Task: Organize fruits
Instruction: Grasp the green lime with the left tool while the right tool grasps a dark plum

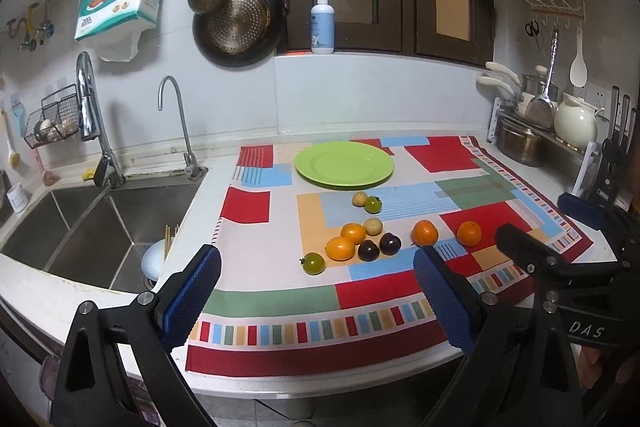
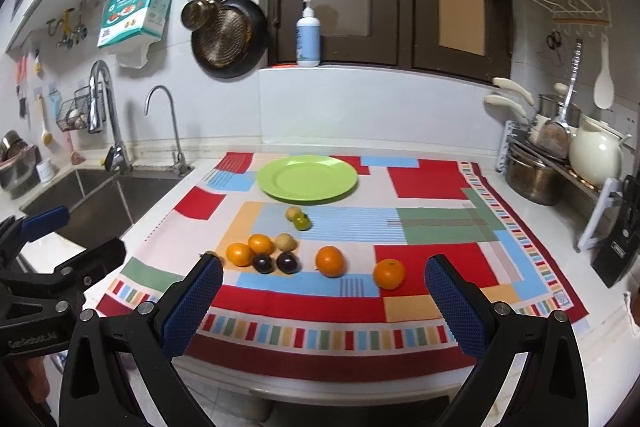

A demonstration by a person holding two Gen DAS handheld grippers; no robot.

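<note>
Blue-padded fingers [image 1: 196,291] of the left hand-held gripper [image 1: 316,291] are seen spread wide and released above the near edge of the tabletop [image 1: 208,195], with nothing between them. Beside it, the right hand-held gripper [image 2: 324,303] is likewise held apart and empty, its pads [image 2: 456,307] hovering over the striped border of a patchwork cloth [image 2: 432,179] in red, blue, green and orange.

Just beyond the left hand-held gripper, a green tomato [image 1: 313,263] is seen at the front of the fruit cluster, followed by two oranges [image 1: 340,247] [image 1: 353,233], two dark plums [image 1: 368,250] [image 1: 390,243] and a pale yellow fruit [image 1: 373,226]. Further ahead of the fingers, a second pale fruit [image 1: 359,199] is shown touching another green tomato [image 1: 373,204]. Ahead of the right hand-held gripper, two more oranges [image 2: 330,261] [image 2: 389,273] are set apart from the cluster and from each other.

Well beyond all the fruit, an empty green plate [image 1: 344,163] is placed at the far side of the cloth. A steel sink [image 1: 92,223] with two taps is seen to the left of the left hand-held gripper, while a pot [image 2: 534,183] and a cream jug [image 2: 596,157] are kept far to the right of the right one. A pump bottle [image 1: 322,23] is stood on the ledge behind, and pans are hung on the wall.
</note>
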